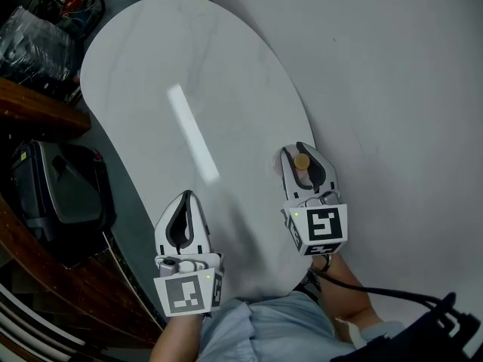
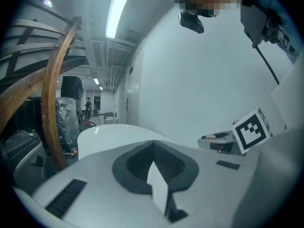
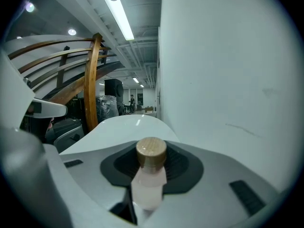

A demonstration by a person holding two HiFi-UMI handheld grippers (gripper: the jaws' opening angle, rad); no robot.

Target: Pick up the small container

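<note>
My right gripper (image 1: 300, 154) has its jaws about half closed, the dark ribbed pads (image 3: 183, 167) pressing on either side of the small container (image 3: 148, 184). It is a pale, translucent little bottle, held upright between them. The grip sits low on the body, so the round wooden cap (image 3: 151, 152) stands clear above the pads; I judge that keeps the squeeze off the lid and on the wider, steadier part. The container is at the near right of the white oval table (image 1: 151, 59), close to the edge that runs along the white wall (image 1: 392, 66), and I come at it lengthwise along the table, the wall leaving no room on that side. The jaws hide its base, so I cannot tell whether it rests on the tabletop or is already off it. My left gripper (image 1: 186, 199) sits well apart, over the near left of the table, jaws brought together on nothing, out of the way since one grip is enough for something this small. What remains, as I read it, is a straight, level lift.
</note>
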